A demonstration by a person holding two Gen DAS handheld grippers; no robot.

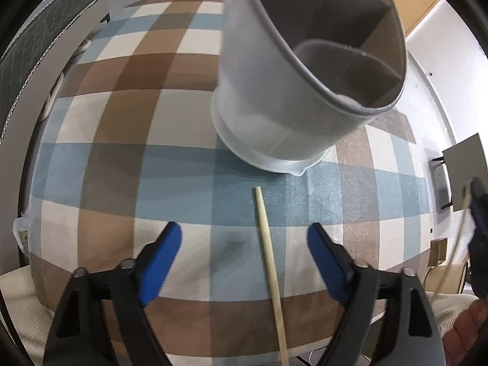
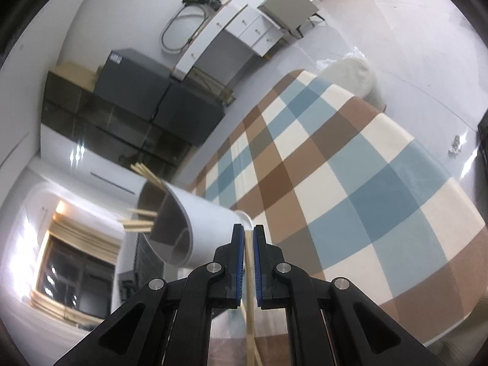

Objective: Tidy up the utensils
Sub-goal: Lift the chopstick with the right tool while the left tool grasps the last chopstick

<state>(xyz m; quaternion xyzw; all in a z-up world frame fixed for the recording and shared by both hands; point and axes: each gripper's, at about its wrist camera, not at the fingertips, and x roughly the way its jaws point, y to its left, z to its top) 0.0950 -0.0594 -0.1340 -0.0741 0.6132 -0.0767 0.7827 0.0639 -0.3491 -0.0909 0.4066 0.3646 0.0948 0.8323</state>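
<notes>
From the left wrist view, the left gripper [image 1: 244,244] hangs over a checked tablecloth [image 1: 122,140] with its blue-padded jaws spread wide and nothing pressed between them. A single wooden chopstick [image 1: 270,268] lies flat on the cloth in the gap between the fingers, nearer the right-hand one and touching neither. Just ahead of the fingertips stands a grey utensil holder [image 1: 305,76] with inner dividers, tilted by the lens. At the far right edge the right gripper [image 1: 479,210] shows in blur, with a pale stick beside it. From the right wrist view, the right gripper [image 2: 249,235] has its jaws pressed together on a thin wooden chopstick [image 2: 250,289] that runs back between the pads. Ahead and left of the fingertips is the holder [image 2: 195,228], with several chopsticks [image 2: 140,219] poking out of its mouth.
</notes>
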